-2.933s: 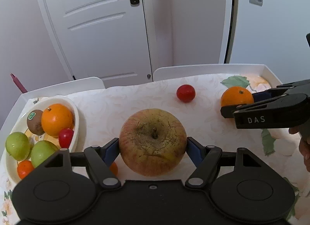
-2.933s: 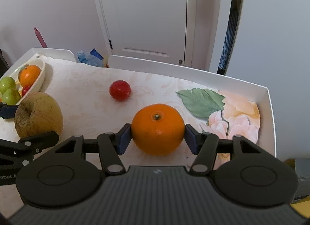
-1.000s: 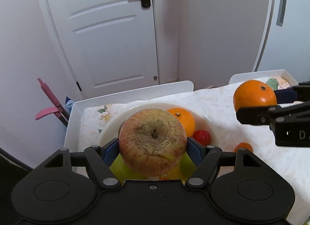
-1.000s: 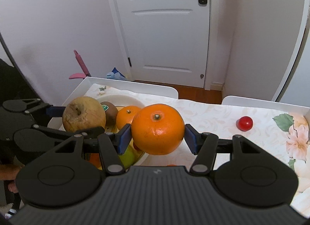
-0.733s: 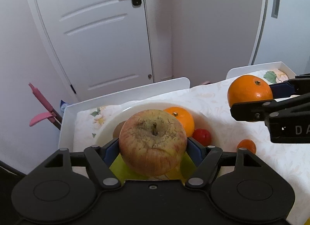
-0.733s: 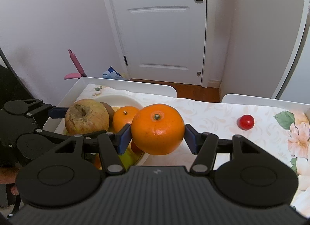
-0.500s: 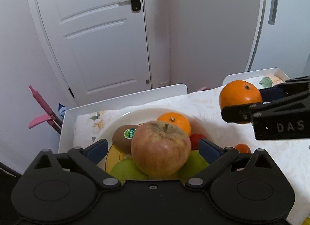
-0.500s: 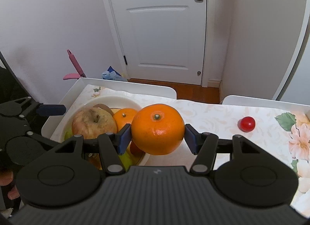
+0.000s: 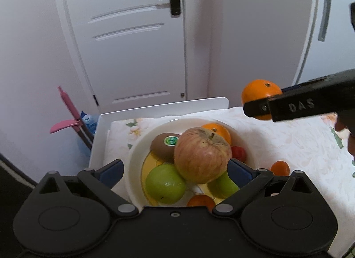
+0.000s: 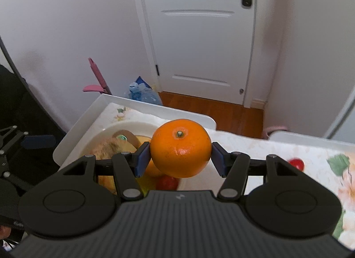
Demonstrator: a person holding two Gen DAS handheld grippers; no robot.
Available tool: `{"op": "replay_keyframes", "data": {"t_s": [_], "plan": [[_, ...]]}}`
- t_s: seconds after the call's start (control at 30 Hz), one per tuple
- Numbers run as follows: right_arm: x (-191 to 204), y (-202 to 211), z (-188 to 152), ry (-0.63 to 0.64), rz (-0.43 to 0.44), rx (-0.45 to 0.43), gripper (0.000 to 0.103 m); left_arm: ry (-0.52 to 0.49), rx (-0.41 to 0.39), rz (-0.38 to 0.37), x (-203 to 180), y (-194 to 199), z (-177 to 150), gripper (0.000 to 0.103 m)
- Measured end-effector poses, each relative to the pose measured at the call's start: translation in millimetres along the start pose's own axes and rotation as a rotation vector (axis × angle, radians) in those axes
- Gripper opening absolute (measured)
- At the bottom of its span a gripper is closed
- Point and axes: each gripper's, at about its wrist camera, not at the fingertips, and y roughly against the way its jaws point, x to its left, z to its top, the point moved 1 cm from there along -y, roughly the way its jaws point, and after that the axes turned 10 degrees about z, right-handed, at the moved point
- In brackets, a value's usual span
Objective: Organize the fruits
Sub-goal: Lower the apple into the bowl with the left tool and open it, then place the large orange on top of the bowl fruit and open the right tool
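Observation:
A white oval bowl holds a kiwi, an orange, two green apples, a red fruit and a large reddish apple lying on top. My left gripper is open above the bowl's near side, its jaws spread clear of the apple. My right gripper is shut on an orange and holds it in the air above the bowl's right part. That orange also shows in the left wrist view.
A small orange fruit lies on the floral cloth right of the bowl. A red fruit lies further right. The white tray rim edges the table. A pink tool and water bottle stand on the floor behind.
My left gripper opened and let the large apple go into the bowl, then drew back. My right gripper carried the orange left, over the bowl.

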Motion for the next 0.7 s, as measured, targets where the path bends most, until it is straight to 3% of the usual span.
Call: {"op": "replay_keyframes", "data": {"t_s": [0.4, 0.7], "plan": [[8.3, -64.5, 33.3, 0.079, 0.144, 0.069, 0.073, 0.097, 0.033, 0.092, 23.8, 13.3, -13.6, 0.101], [11.7, -107.4, 31.3, 0.071, 0.197, 0.128, 0.074, 0.124, 0.060, 0.115, 23.0, 13.4, -23.2, 0.101]]}}
